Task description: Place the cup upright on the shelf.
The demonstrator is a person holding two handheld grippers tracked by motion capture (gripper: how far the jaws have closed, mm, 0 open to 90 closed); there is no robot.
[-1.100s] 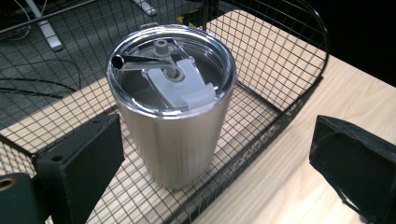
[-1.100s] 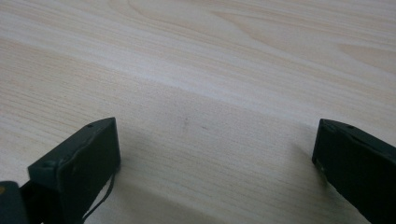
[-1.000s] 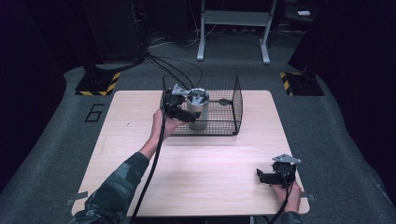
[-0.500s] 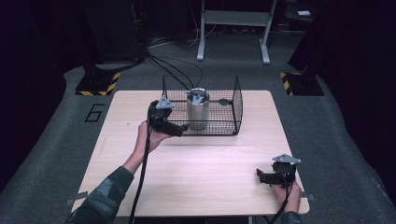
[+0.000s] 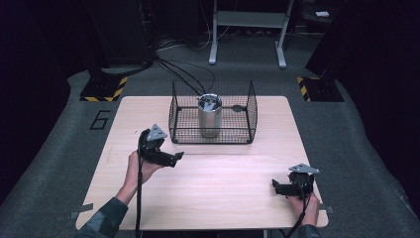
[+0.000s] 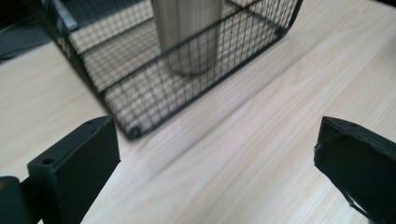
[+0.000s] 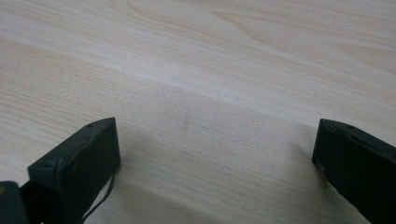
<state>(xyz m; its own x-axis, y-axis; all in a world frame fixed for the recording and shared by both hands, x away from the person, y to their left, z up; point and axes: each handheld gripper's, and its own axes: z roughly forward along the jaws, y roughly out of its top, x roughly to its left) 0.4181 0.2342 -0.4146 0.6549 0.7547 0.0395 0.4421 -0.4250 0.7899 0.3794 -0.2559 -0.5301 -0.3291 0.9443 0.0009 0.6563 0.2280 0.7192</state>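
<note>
Steel canister point(image 5: 209, 116) is standing upright inside the black wire basket point(image 5: 178, 117), which is sitting toward the far edge of the table point(image 5: 233, 173), roughly mid-width. Canister looks set down, nothing is touching it. In the left gripper view the canister point(image 6: 189, 35) is showing through the mesh of the basket point(image 6: 140, 100), base flat on the basket floor.

Left gripper point(image 5: 174, 157) is hovering just off the basket's near left corner, jaws wide apart, holding nothing, touching nothing; the left gripper view point(image 6: 217, 177) is showing bare wood between the jaws. Judgement: the step in hand is clearing the left gripper away from the basket. Doing it well means pulling toward the near edge on a level path, jaws staying apart, cable and jaw tips kept off the wire rim so the basket is not dragged and the canister is not tipped.

Right gripper point(image 5: 275, 187) is resting near the table's near right corner, well apart from the basket, jaws also wide apart and empty; the right gripper view point(image 7: 217, 172) is showing plain tabletop between them. No need to move it.
</note>
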